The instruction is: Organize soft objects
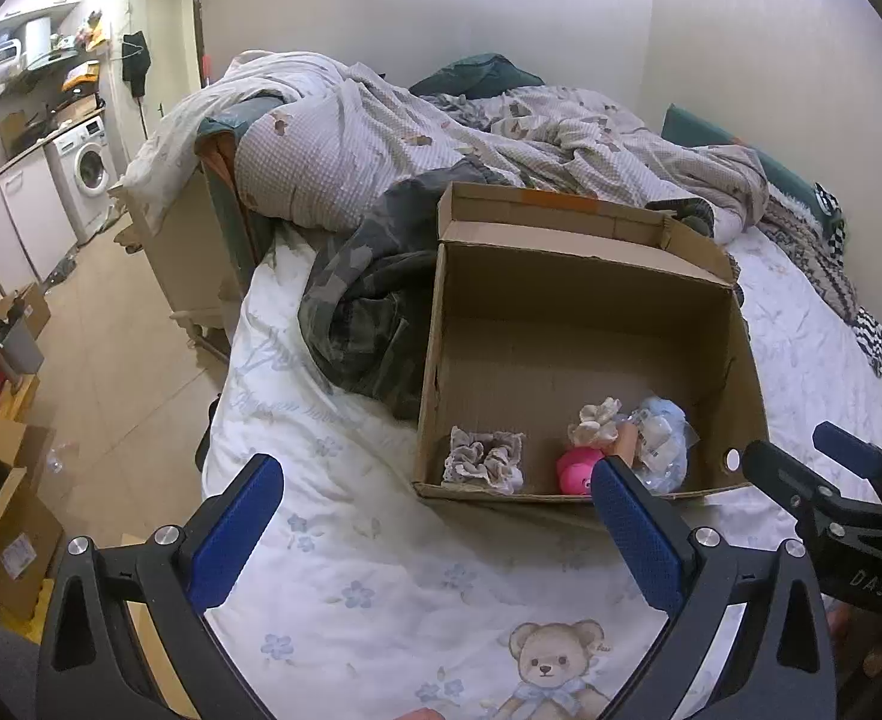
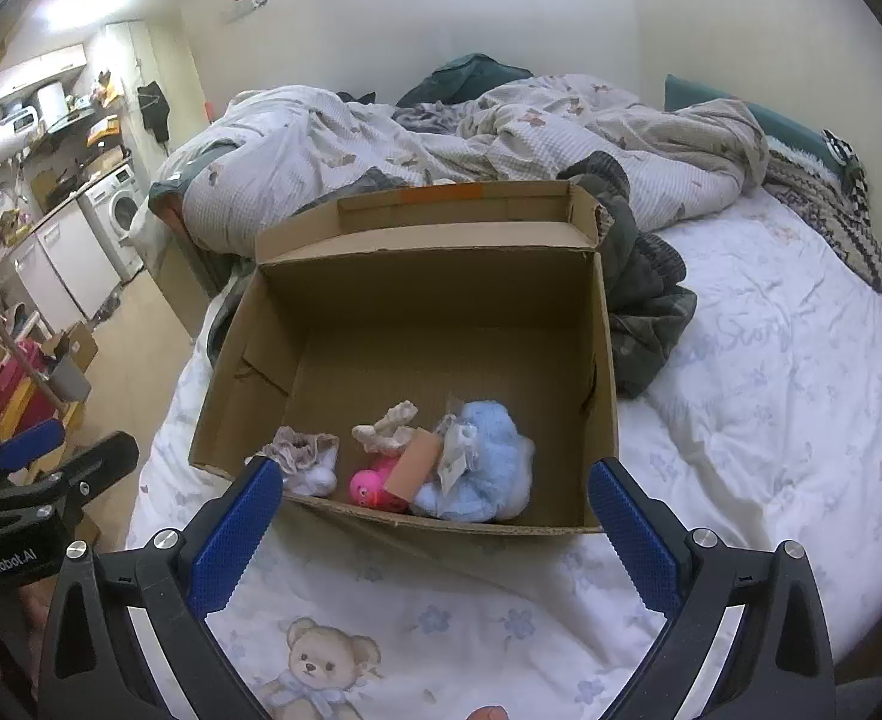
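An open cardboard box [image 1: 591, 276] [image 2: 429, 276] stands on the bed. Along its near wall lie a beige frilly cloth [image 1: 484, 459] [image 2: 303, 456], a cream fabric piece [image 1: 597, 420] [image 2: 388, 427], a pink plush toy [image 1: 576, 471] [image 2: 372, 486] and a blue fluffy plush in clear wrap [image 1: 660, 438] [image 2: 482, 463]. My left gripper [image 1: 435, 531] is open and empty, in front of the box over the sheet. My right gripper [image 2: 435, 534] is open and empty, just before the box's near edge. The right gripper also shows in the left wrist view [image 1: 801, 450].
A white sheet with a teddy bear print [image 1: 381, 570] [image 2: 741, 420] covers the bed. A crumpled duvet [image 1: 441, 138] and a camouflage garment [image 1: 369, 312] [image 2: 645, 300] lie behind and beside the box. Floor, cartons [image 1: 15, 540] and a washing machine [image 1: 90, 171] are to the left.
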Motion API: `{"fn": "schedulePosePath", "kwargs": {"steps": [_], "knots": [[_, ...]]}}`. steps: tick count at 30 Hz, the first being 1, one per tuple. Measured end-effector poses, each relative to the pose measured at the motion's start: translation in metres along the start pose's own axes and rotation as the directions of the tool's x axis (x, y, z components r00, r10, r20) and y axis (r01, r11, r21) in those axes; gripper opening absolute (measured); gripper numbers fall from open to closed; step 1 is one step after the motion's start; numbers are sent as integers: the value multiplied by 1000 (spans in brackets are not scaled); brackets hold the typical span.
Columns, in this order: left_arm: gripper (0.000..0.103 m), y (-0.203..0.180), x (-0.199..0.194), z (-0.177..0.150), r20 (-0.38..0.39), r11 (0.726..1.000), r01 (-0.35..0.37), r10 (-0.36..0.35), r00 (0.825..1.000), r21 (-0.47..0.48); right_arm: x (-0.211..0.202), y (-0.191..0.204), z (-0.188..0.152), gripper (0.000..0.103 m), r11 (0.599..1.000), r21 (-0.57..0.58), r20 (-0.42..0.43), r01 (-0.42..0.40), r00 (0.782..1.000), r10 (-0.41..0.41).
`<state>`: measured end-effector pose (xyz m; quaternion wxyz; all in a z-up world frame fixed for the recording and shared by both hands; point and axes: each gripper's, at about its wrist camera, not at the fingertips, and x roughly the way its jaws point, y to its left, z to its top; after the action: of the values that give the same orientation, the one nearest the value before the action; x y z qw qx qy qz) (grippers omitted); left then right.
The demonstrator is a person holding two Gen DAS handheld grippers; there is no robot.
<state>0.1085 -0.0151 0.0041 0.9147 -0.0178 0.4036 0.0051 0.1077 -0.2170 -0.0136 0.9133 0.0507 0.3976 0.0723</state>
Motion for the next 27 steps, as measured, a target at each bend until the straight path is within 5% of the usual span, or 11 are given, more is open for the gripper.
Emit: {"fn": "schedulePosePath", "kwargs": {"steps": [27], "knots": [[102, 1, -2, 3, -1, 1000, 6, -6, 1000, -8, -2, -1, 1, 103, 1000, 0, 6, 13, 1000, -13]]}}
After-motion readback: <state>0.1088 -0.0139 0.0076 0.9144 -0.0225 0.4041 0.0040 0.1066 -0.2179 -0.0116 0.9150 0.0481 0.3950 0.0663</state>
